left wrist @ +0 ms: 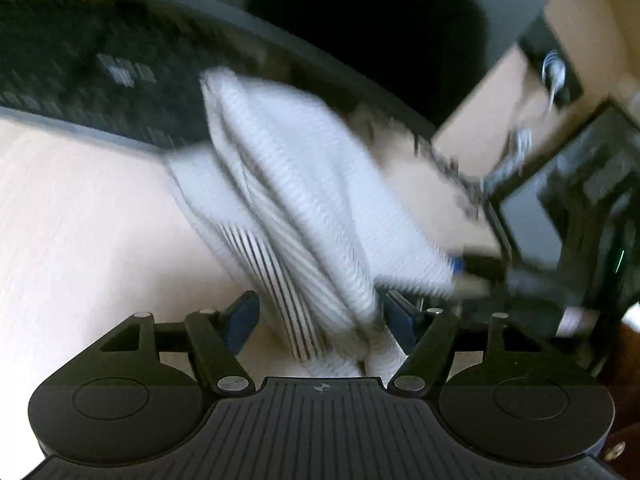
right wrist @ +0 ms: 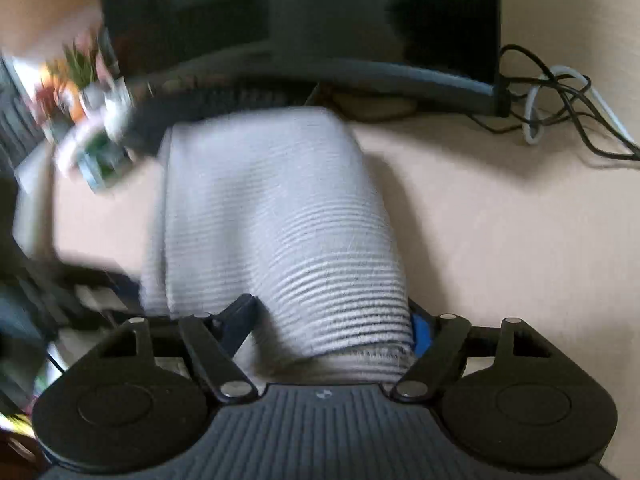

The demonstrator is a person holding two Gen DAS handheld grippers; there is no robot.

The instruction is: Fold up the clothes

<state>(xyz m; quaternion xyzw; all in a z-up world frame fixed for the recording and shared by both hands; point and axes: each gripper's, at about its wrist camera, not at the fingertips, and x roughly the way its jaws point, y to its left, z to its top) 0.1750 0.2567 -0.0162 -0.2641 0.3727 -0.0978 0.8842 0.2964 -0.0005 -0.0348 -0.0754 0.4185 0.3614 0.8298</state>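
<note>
A white garment with thin dark stripes (left wrist: 304, 184) lies bunched on the pale desk (left wrist: 80, 220), blurred by motion. One gathered end runs between the fingers of my left gripper (left wrist: 320, 320). It touches the right pad, but a strip of desk shows between the cloth and the left pad (left wrist: 242, 320), so this gripper is open around it. In the right wrist view the same garment (right wrist: 276, 208) forms a thick folded roll. My right gripper (right wrist: 332, 324) is shut on its near end, and the cloth fills the whole gap between the fingers and bulges above them.
A dark keyboard (left wrist: 80, 80) lies behind the garment at the left. A monitor (right wrist: 320, 20) stands at the back, with tangled cables (right wrist: 560, 100) to its right. A colourful blurred packet (right wrist: 92, 128) sits at the left. A dark screen-like device (left wrist: 528, 220) stands right of the cloth.
</note>
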